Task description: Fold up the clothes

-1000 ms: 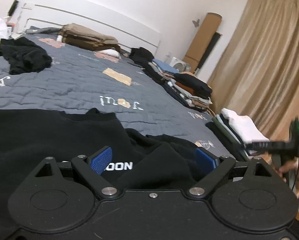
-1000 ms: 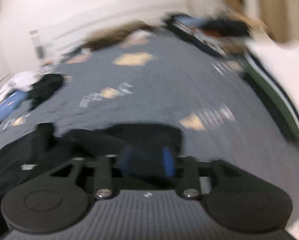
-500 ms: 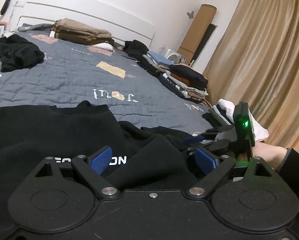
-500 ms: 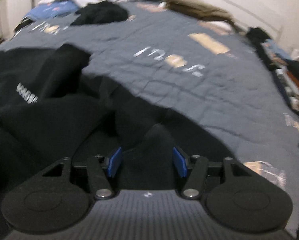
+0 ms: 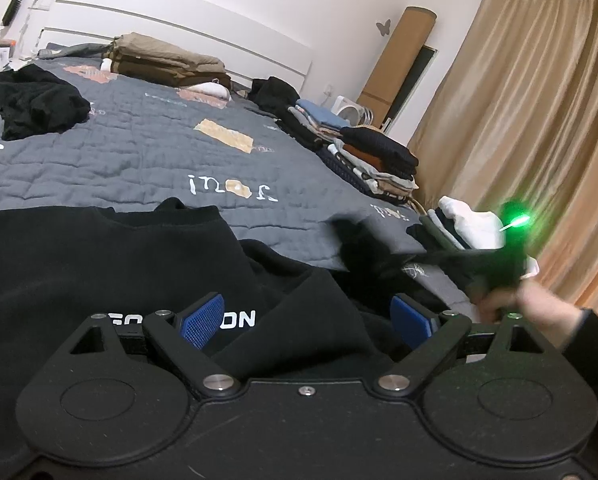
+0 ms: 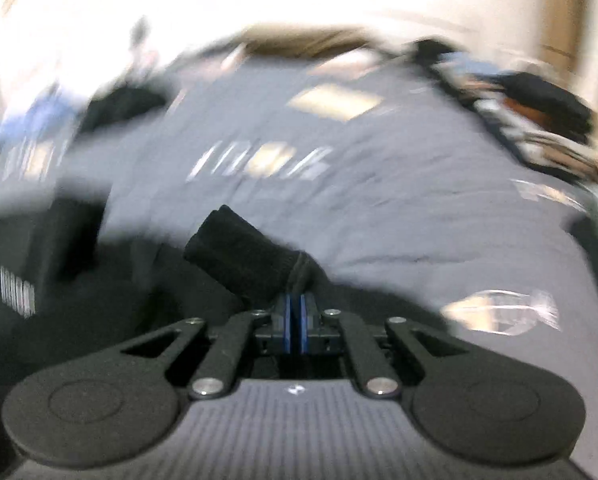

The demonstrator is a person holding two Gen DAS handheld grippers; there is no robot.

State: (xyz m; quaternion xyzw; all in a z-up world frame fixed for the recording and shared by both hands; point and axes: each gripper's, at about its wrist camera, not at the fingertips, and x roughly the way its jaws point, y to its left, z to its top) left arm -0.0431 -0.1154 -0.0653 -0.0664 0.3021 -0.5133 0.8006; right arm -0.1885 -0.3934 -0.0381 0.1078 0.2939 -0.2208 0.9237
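Observation:
A black sweatshirt [image 5: 99, 264] with white lettering lies crumpled on the grey quilted bed [image 5: 147, 160]. My left gripper [image 5: 307, 316] is open, its blue pads on either side of a raised fold of the sweatshirt. My right gripper [image 6: 295, 312] is shut on the sweatshirt's sleeve cuff [image 6: 243, 256], which sticks up ahead of the pads. The right wrist view is motion-blurred. The right gripper also shows in the left wrist view [image 5: 495, 256], with a green light, lifting the sleeve [image 5: 363, 244] off the bed.
Stacks of folded clothes [image 5: 375, 160] line the bed's right edge, with a white-topped stack [image 5: 467, 220] nearest. A black garment heap [image 5: 31, 100] lies at the far left. Brown folded items [image 5: 167, 60] sit by the headboard. Beige curtains [image 5: 539, 120] hang at the right.
My right gripper has closed on the sleeve cuff and swung right, pulling the sleeve up off the bed. My left gripper has stayed open over the fold.

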